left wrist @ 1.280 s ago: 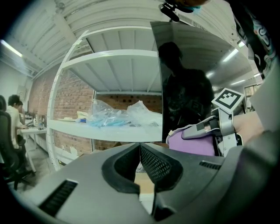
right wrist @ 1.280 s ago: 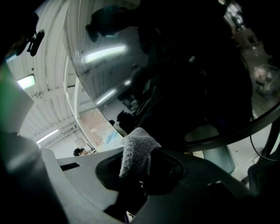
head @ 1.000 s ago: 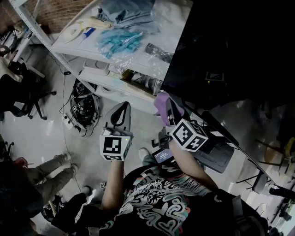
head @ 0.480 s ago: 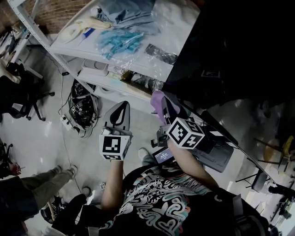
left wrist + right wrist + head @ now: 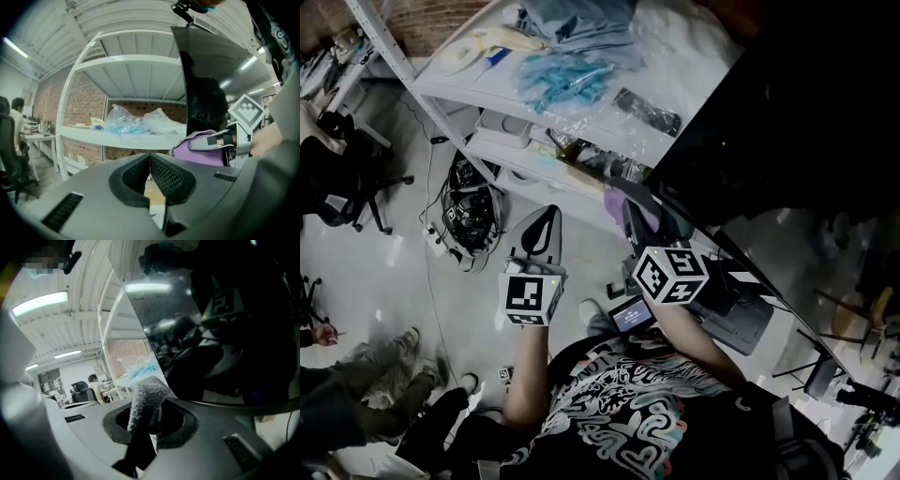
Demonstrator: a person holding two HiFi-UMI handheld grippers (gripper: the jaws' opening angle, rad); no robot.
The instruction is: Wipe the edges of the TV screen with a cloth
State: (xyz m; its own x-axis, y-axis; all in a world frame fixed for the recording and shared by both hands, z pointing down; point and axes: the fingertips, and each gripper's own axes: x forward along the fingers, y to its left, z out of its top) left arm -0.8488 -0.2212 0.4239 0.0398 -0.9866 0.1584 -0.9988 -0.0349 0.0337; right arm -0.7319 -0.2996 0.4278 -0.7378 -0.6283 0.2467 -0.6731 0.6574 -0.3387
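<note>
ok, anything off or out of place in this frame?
Nothing spilled or damaged. Right gripper is shut on the cloth at the edge of the TV screen; left gripper shut, empty. Only mess: cable tangle on the floor beside the shelf.

Found a white shelf (image 5: 492, 82) bearing a clear bag of blue items (image 5: 567, 80), a dark flat object (image 5: 647, 111) just beside it, and pale things (image 5: 473, 47) at its end. Saw tangled cables (image 5: 473, 211) on the pale floor (image 5: 384, 272) below.

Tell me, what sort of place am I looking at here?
Probably a workshop or lab-style office: white metal shelving holding bagged supplies, a bare brick wall behind it, an office chair and tangled cables on the floor.
</note>
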